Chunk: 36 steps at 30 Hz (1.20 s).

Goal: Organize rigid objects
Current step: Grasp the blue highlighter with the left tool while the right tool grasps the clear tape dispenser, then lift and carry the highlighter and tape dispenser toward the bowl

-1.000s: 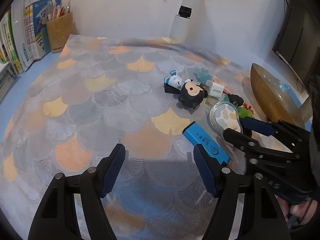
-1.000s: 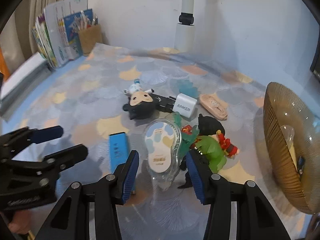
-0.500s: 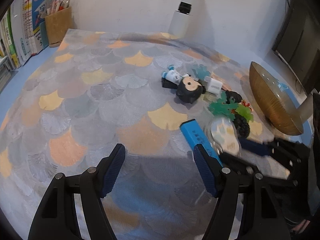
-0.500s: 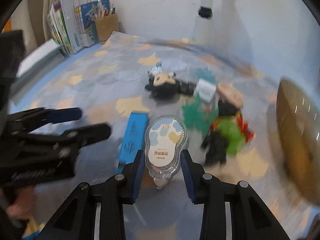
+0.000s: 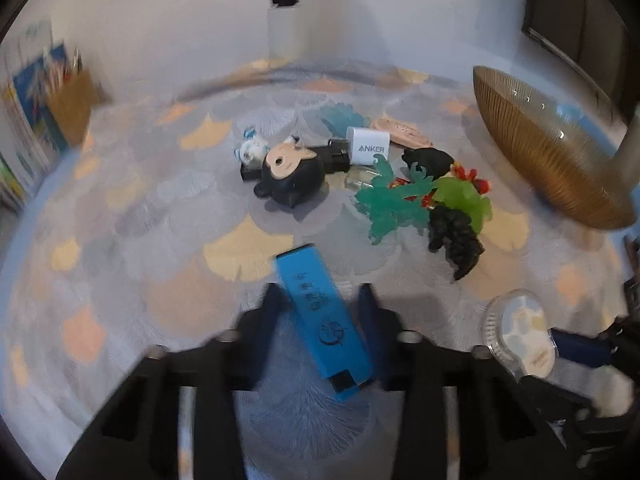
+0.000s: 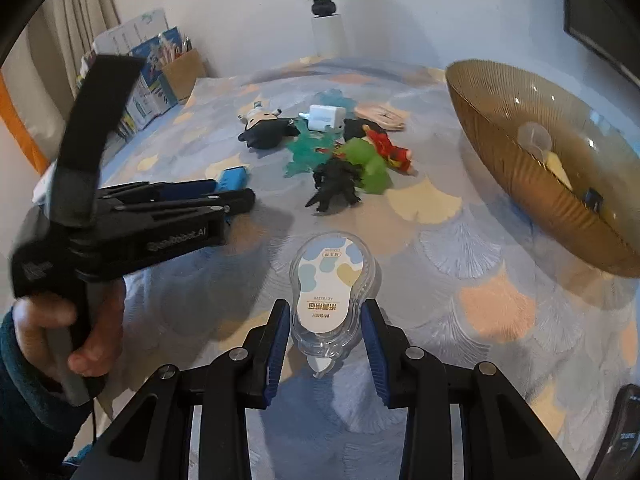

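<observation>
My right gripper [image 6: 325, 322] is shut on a clear correction-tape case [image 6: 329, 286] with a pastel label and holds it above the mat; the case also shows in the left wrist view [image 5: 518, 332]. My left gripper [image 5: 320, 300] is closed around a blue rectangular box [image 5: 323, 312] lying on the mat; the view is blurred. In the right wrist view the left gripper [image 6: 240, 192] covers most of the blue box [image 6: 234, 176]. A ribbed amber glass bowl [image 6: 516, 184] stands at the right, with small items inside.
A pile remains mid-mat: black-haired doll [image 5: 290, 174], white Anker charger [image 5: 370, 145], teal plastic plant [image 5: 386, 204], green and red figure [image 5: 464, 194], black figure [image 6: 334, 186], pink flat piece [image 5: 402, 133]. Books and a pen holder [image 6: 182, 70] stand far left.
My right gripper lifted the tape case away from the pile toward the near right. My left gripper moved forward and closed around the blue box.
</observation>
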Motion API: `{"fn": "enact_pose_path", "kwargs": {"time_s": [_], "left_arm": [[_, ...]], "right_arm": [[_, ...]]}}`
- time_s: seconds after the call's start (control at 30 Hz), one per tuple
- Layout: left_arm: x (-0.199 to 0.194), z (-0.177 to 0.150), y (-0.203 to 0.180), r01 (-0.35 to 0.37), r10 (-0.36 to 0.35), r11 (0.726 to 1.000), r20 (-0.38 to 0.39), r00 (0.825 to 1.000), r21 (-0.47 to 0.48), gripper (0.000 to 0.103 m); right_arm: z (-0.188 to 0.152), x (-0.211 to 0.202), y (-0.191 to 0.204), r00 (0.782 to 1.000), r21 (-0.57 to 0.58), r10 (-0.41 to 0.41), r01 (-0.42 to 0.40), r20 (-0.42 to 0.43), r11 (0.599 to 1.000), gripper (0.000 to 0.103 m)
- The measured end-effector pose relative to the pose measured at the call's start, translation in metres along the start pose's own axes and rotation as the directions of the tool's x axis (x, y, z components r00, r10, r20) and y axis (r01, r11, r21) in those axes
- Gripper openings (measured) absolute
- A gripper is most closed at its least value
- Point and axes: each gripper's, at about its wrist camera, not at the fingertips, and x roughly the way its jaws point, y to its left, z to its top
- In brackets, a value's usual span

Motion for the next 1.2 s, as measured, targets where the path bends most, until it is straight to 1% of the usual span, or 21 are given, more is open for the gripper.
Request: {"fn": "enact_pose_path", "kwargs": {"time_s": [0.03,0.1,0.13,0.2,0.3,0.4,0.43,0.5,0.6,0.67,0.73,0.77,0.8,0.83,0.9,0.93,1.0,1.03,1.07,1.13,1.2], "left_arm": [[-0.001,-0.001,0.001,0.015,-0.015,1.0,0.002,1.0,0.001,0.022],[-0.003,-0.004,0.005,0.006,-0.006,1.0,0.01,1.0,-0.008,0.021],[-0.005,-0.007,0.011,-0.005,0.006,1.0,0.014,1.0,-0.028,0.021],[-0.01,-0.013,0.022,0.0,0.002,0.997,0.023,1.0,-0.073,0.021],[-0.018,-0.021,0.043,-0.003,0.009,0.987,0.039,0.999,-0.158,0.021],[-0.017,-0.023,0.056,-0.004,0.013,0.975,0.041,0.999,-0.22,0.021],[-0.017,-0.023,0.058,0.0,0.011,0.973,0.045,0.999,-0.231,0.021],[-0.017,-0.024,0.055,-0.014,0.025,0.975,0.047,0.999,-0.222,0.021],[-0.017,-0.025,0.047,-0.044,0.053,0.982,0.045,0.998,-0.186,0.022],[-0.017,-0.025,0.046,-0.044,0.053,0.983,0.044,0.998,-0.18,0.023],[-0.016,-0.025,0.046,-0.046,0.055,0.983,0.044,0.998,-0.177,0.033],[-0.016,-0.025,0.044,-0.056,0.064,0.984,0.04,0.997,-0.17,0.04],[-0.017,-0.026,0.043,-0.064,0.072,0.985,0.039,0.997,-0.163,0.04],[-0.016,-0.026,0.04,-0.082,0.088,0.985,0.035,0.995,-0.149,0.04],[-0.015,-0.025,0.035,-0.105,0.11,0.987,0.035,0.993,-0.124,0.039],[-0.015,-0.025,0.034,-0.106,0.111,0.987,0.037,0.993,-0.121,0.039],[-0.016,-0.025,0.034,-0.094,0.099,0.989,0.039,0.994,-0.119,0.025],[-0.016,-0.024,0.035,-0.092,0.097,0.989,0.04,0.994,-0.119,0.022],[-0.016,-0.024,0.034,-0.093,0.098,0.989,0.039,0.994,-0.117,0.021],[-0.016,-0.024,0.034,-0.092,0.097,0.989,0.037,0.995,-0.114,0.021],[-0.018,-0.023,0.034,-0.069,0.074,0.99,0.037,0.997,-0.122,0.021]], "right_arm": [[-0.001,0.0,-0.003,1.0,0.006,0.011,-0.011,0.001,1.0,0.036],[-0.004,-0.002,-0.008,0.999,0.02,0.043,-0.043,0.01,0.999,0.036],[-0.005,-0.003,-0.009,0.998,0.026,0.054,-0.054,0.011,0.998,0.037],[-0.005,-0.005,-0.012,0.998,0.042,0.064,-0.065,0.016,0.997,0.041],[-0.001,-0.001,-0.009,0.999,0.038,0.047,-0.048,0.014,0.998,0.041],[0.005,0.008,0.003,1.0,0.007,-0.004,0.004,0.004,1.0,0.041],[0.006,0.01,0.01,0.999,-0.016,-0.039,0.039,0.011,0.999,0.041],[0.005,0.014,0.022,0.997,-0.074,-0.076,0.077,0.016,0.994,0.041],[-0.002,0.014,0.038,0.999,-0.173,-0.049,0.049,0.008,0.984,0.038],[-0.008,0.012,0.042,0.998,-0.192,-0.067,0.066,0.001,0.979,0.038],[-0.01,0.009,0.037,0.997,-0.172,-0.073,0.072,-0.001,0.982,0.038],[-0.011,0.009,0.034,0.997,-0.158,-0.076,0.074,-0.006,0.985,0.045],[-0.01,0.009,0.032,0.996,-0.148,-0.086,0.084,-0.012,0.985,0.065],[-0.01,0.011,0.03,0.996,-0.14,-0.094,0.092,-0.008,0.986,0.067],[-0.01,0.014,0.035,0.994,-0.144,-0.109,0.108,0.005,0.984,0.067],[-0.009,0.015,0.039,0.993,-0.152,-0.116,0.117,0.014,0.981,0.064],[-0.007,0.017,0.046,0.995,-0.152,-0.098,0.101,0.024,0.983,0.05],[-0.006,0.018,0.051,0.994,-0.164,-0.1,0.104,0.032,0.981,0.046],[-0.006,0.018,0.056,0.996,-0.175,-0.085,0.089,0.03,0.981,0.042],[-0.01,0.018,0.066,0.998,-0.204,-0.058,0.061,0.023,0.977,0.042],[-0.015,0.014,0.072,0.999,-0.222,-0.038,0.042,0.022,0.974,0.042]]}}
